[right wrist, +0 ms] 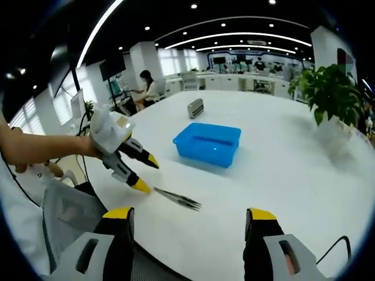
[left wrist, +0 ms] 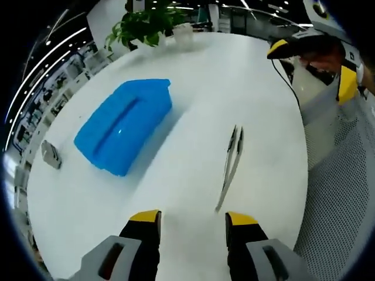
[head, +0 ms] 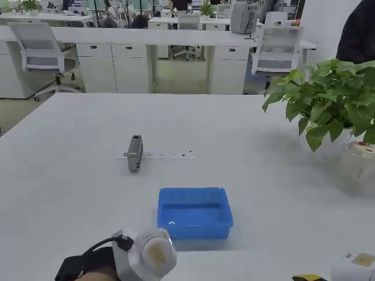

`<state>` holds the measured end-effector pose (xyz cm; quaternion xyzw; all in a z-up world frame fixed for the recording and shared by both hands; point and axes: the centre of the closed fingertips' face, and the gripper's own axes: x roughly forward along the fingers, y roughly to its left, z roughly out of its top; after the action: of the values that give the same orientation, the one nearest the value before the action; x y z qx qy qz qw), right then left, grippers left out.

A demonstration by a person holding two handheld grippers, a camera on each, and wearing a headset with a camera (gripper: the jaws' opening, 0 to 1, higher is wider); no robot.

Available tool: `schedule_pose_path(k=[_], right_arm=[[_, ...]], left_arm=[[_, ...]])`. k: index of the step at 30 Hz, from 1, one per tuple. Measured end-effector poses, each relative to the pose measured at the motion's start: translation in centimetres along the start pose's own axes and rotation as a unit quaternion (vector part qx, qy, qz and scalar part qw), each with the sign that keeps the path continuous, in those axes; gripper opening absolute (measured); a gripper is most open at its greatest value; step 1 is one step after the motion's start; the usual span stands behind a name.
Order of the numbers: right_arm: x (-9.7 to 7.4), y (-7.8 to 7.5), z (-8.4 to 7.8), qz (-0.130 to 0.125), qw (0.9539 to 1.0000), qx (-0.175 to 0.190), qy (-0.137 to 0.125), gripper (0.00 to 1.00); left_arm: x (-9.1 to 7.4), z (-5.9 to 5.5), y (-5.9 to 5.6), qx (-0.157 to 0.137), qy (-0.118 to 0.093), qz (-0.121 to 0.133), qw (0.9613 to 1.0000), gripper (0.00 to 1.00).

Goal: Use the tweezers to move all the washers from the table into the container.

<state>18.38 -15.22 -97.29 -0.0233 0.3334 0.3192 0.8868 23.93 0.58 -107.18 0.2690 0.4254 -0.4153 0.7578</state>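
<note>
- While the tweezers (left wrist: 230,164) lie flat on the white table (head: 76,193) just ahead of the left gripper (left wrist: 193,218), whose jaws stand apart and hold nothing, the thin steel gives little to bite on. A shallow close could skate over them or flick them off the near edge.
- Their near end sits closer to one jaw than to the other, so an off-centre close may spin them rather than lift them.
- The right gripper (right wrist: 190,218) is likewise spread and empty, low by the table's edge. If both reach in together, they could knock each other.
- The blue container (head: 196,232) rests on the table beyond the tweezers, apart from them, and a careless sweep might shove it.
- Pale specks (head: 164,154) beside a grey object (head: 135,153) farther back may be the washers, but they are too small to tell. Parts that flat would likely slip from tweezers held crookedly.
</note>
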Motion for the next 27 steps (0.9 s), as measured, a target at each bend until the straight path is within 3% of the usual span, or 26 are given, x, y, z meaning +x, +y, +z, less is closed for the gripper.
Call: schedule_pose_path(k=[3,7,8,11,13,16,19,21,27], right_arm=[[0.0,0.0,-0.1,-0.007,1.0,-0.001,0.0,0.81],[-0.1,0.1,-0.2,-0.011,0.9999,0.001,-0.004,0.84],[-0.1,0.1,-0.3,-0.012,0.9999,0.002,-0.004,0.85],[-0.1,-0.2,-0.6,-0.023,0.9997,0.01,-0.003,0.93],[-0.3,-0.3,-0.7,-0.025,0.9996,0.011,-0.006,0.95],[-0.4,-0.5,-0.7,-0.03,0.9995,0.011,-0.007,0.97],[-0.3,-0.8,-0.8,-0.041,0.9992,0.005,-0.003,0.99],[-0.3,-0.9,-1.0,-0.043,0.9991,0.002,0.003,0.99],[-0.2,-1.0,-1.1,-0.048,0.9988,0.002,0.003,0.99]], left_arm=[[-1.3,-0.5,0.4,-0.056,-0.028,0.015,0.9979,0.52],[-3.3,-0.6,0.3,-0.113,-0.076,0.022,0.9904,0.58],[-4.1,-0.6,0.5,-0.13,-0.097,0.031,0.9863,0.58],[-5.8,-1.3,0.5,-0.165,-0.125,0.048,0.9773,0.65],[-7.3,-1.6,0.4,-0.195,-0.153,0.061,0.9669,0.71],[-9.2,-2.2,0.3,-0.223,-0.179,0.075,0.9554,0.77],[-10.6,-3.1,0.0,-0.234,-0.182,0.087,0.9509,0.83],[-11.6,-3.6,0.3,-0.245,-0.19,0.109,0.9444,0.87],[-13.8,-4.8,0.3,-0.271,-0.195,0.143,0.9318,0.99]])
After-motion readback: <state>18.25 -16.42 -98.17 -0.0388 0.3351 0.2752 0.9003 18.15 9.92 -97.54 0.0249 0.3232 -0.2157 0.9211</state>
